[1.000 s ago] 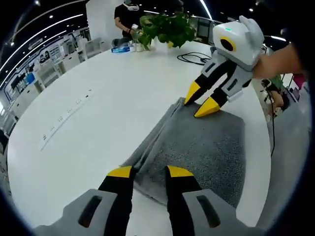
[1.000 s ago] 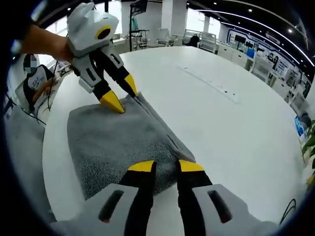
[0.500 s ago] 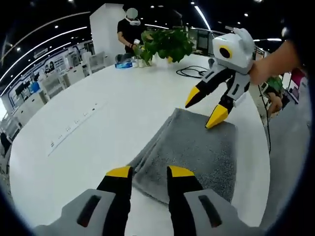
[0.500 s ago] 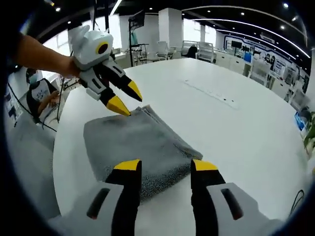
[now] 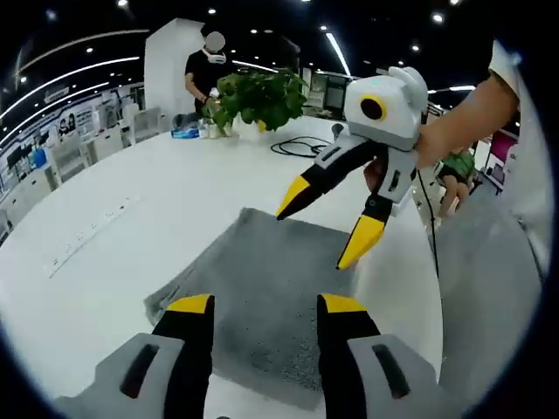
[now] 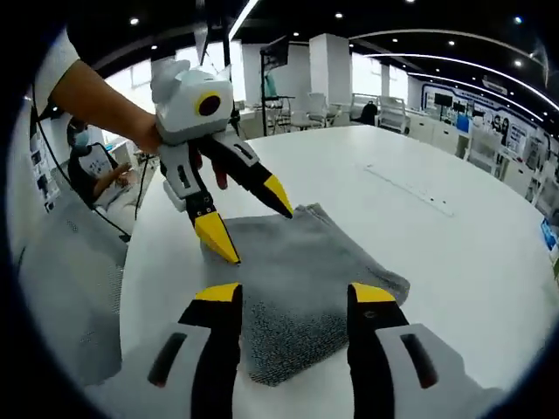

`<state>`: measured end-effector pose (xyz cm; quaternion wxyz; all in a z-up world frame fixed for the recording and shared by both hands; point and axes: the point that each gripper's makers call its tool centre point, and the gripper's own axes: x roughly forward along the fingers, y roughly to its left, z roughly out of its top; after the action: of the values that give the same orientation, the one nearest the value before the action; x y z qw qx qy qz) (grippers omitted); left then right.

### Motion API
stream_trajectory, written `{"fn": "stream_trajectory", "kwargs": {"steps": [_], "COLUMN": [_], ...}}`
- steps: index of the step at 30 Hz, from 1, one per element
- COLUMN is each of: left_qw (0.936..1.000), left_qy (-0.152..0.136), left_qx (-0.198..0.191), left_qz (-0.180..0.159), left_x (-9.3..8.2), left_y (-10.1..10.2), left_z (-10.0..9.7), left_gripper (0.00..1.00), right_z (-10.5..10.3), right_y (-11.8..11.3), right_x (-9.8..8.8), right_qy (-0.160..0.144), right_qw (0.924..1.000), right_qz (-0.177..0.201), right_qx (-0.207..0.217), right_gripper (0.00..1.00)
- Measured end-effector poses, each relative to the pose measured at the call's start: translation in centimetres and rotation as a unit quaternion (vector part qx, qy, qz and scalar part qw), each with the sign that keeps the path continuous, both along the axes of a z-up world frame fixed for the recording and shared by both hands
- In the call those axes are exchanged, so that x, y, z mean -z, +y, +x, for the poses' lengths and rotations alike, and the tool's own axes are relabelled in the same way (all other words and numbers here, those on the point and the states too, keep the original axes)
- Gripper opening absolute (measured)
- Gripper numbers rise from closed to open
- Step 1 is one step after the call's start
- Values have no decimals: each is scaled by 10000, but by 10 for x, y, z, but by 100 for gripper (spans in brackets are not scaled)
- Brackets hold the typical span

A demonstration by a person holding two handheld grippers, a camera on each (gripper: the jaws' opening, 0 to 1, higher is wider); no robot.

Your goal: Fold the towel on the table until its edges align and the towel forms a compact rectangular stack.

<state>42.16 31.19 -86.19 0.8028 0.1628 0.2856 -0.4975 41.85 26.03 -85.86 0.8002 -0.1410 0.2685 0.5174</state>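
Both hand-held grippers have let go and lifted: the left hand-held gripper (image 5: 262, 304) and right hand-held gripper (image 6: 290, 293) now hover with jaws spread, empty. The towel (image 5: 262, 288) lies folded on the white surface (image 5: 131, 236), so the fold looks done.

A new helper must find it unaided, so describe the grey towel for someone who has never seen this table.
Start at the big white oval table. Near its edge lies the folded grey terry-cloth towel, flat, between the open left gripper and open right gripper. It is the one soft, dark thing there; the leafy green potted plant stands far off.
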Motion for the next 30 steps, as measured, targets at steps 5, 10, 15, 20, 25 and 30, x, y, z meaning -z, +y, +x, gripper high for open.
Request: {"fn": "stream_trajectory", "kwargs": {"steps": [5, 10, 15, 20, 25, 30], "left_qw": [9996, 9989, 9985, 9976, 9971, 9963], "left_qy": [63, 103, 101, 82, 15, -92], "left_qx": [-257, -425, -519, -659, -761, -858], "left_qz": [-108, -175, 166, 177, 98, 49], "left_x": [1, 1, 18, 21, 13, 8], "left_y": [7, 15, 30, 34, 37, 41], "left_z": [2, 2, 1, 4, 5, 6], "left_gripper": [49, 50, 50, 53, 51, 48], "right_z": [2, 6, 2, 4, 2, 3], "right_y": [-6, -12, -17, -15, -15, -20], "right_x": [1, 6, 23, 27, 19, 10], "right_qy": [218, 389, 300, 193, 177, 79], "right_qw": [9991, 9971, 9984, 9989, 9988, 9973], "right_qz": [211, 315, 20, -11, -9, 120], "right_qx": [290, 567, 482, 426, 466, 725], "right_gripper": [41, 33, 36, 36, 36, 36]}}
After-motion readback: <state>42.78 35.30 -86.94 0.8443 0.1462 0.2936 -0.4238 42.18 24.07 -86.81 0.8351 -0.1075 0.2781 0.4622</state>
